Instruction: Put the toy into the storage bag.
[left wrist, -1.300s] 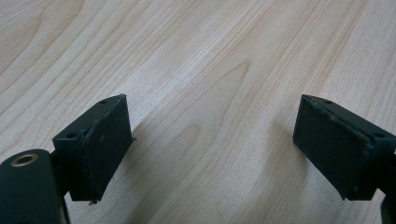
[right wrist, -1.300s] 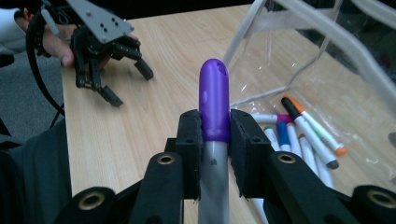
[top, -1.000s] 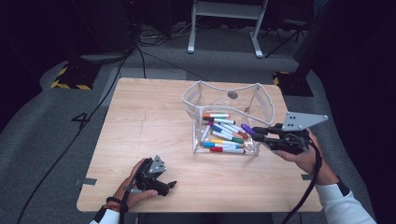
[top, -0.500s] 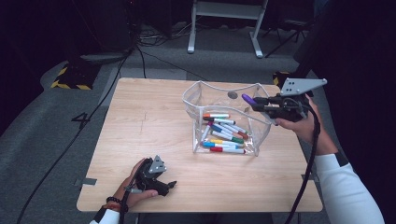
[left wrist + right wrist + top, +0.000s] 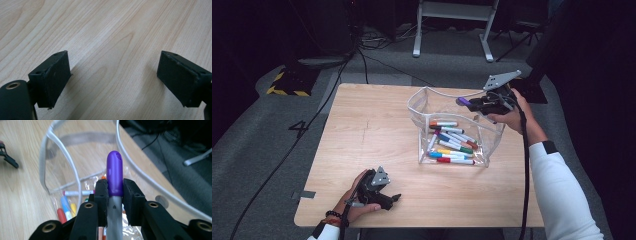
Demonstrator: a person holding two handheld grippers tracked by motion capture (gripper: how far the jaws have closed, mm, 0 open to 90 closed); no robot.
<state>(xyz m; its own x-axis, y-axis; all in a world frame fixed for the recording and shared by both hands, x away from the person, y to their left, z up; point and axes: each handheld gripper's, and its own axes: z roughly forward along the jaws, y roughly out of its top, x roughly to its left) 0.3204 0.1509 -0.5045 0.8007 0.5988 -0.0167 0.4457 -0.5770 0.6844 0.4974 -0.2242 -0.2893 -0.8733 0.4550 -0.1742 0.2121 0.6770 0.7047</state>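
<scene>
In the high view the right gripper [image 5: 473, 103] is hovering over the far right rim of the clear plastic bin [image 5: 422, 107], its jaws pinching a purple-capped marker [image 5: 463, 101] whose cap is pointing left across the opening, above the bin's mouth. Inside the bin a heap of coloured markers [image 5: 451, 145] is lying on the bottom. The left gripper [image 5: 379, 192] is resting in the person's hand on the wooden table [image 5: 367, 130] near its front edge, well apart from the bin. In the left gripper view the two black pads [image 5: 53, 75] are standing spread apart with bare wood grain of the table [image 5: 112, 37] between them and nothing held. In the right gripper view the jaws are pressing together on the purple-capped marker [image 5: 114, 173] right at the base of its cap, the grey barrel running back between them, while the white rim of the bin [image 5: 60, 147] is curving beneath and ahead and several markers [image 5: 66, 207] are lying below at the left
</scene>
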